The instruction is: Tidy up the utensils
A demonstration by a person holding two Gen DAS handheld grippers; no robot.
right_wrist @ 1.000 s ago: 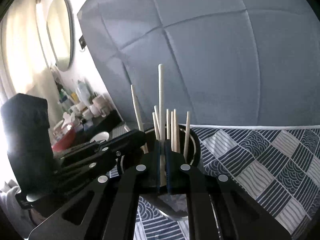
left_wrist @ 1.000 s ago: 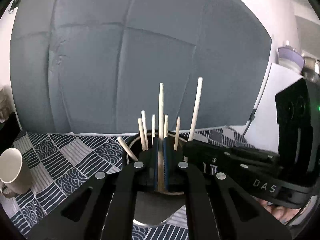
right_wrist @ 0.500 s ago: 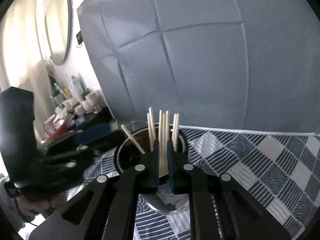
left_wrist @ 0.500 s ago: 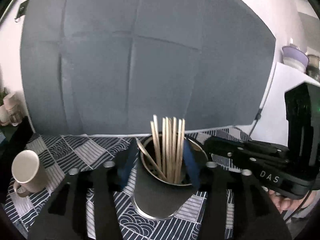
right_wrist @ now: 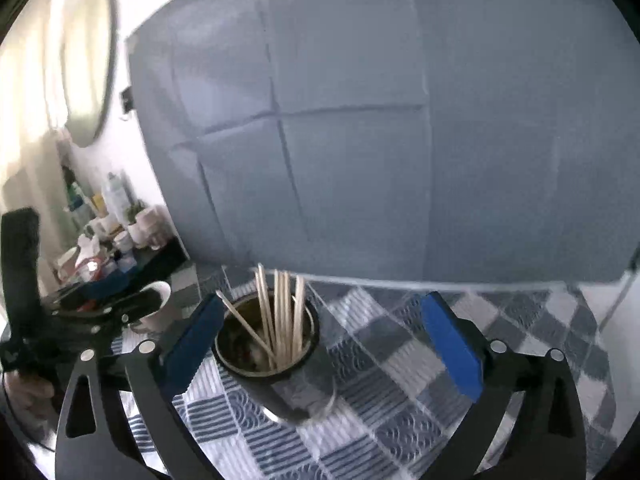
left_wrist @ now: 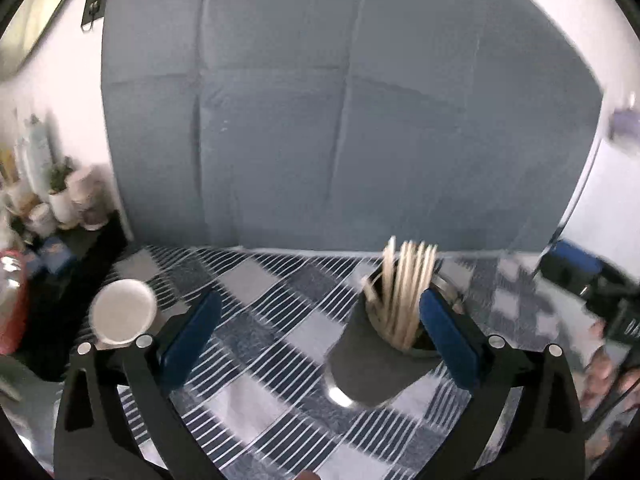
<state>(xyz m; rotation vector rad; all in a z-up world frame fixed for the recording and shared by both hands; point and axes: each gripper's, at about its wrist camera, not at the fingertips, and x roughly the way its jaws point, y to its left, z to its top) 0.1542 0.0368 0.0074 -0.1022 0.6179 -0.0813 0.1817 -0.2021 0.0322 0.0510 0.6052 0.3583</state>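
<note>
A dark metal holder cup [left_wrist: 372, 372] stands on the patterned cloth with several wooden chopsticks [left_wrist: 404, 292] upright in it. It also shows in the right wrist view [right_wrist: 280, 376], where the chopsticks [right_wrist: 280, 316] lean inside it. My left gripper [left_wrist: 316, 328] is open and empty, its right finger beside the cup. My right gripper [right_wrist: 320, 336] is open and empty, with the cup near its left finger. The left gripper's body [right_wrist: 72, 312] shows at the left of the right wrist view.
A white mug [left_wrist: 122, 312] stands on the cloth at the left. Bottles and jars [left_wrist: 52, 200] crowd a dark shelf at the far left. A grey padded panel [left_wrist: 340, 120] backs the table. The blue-and-white cloth [left_wrist: 260, 320] covers the table.
Both grippers have opened and let go of the chopsticks, which now stand in the cup. Both have drawn back and up; the left one has swung to the left.
</note>
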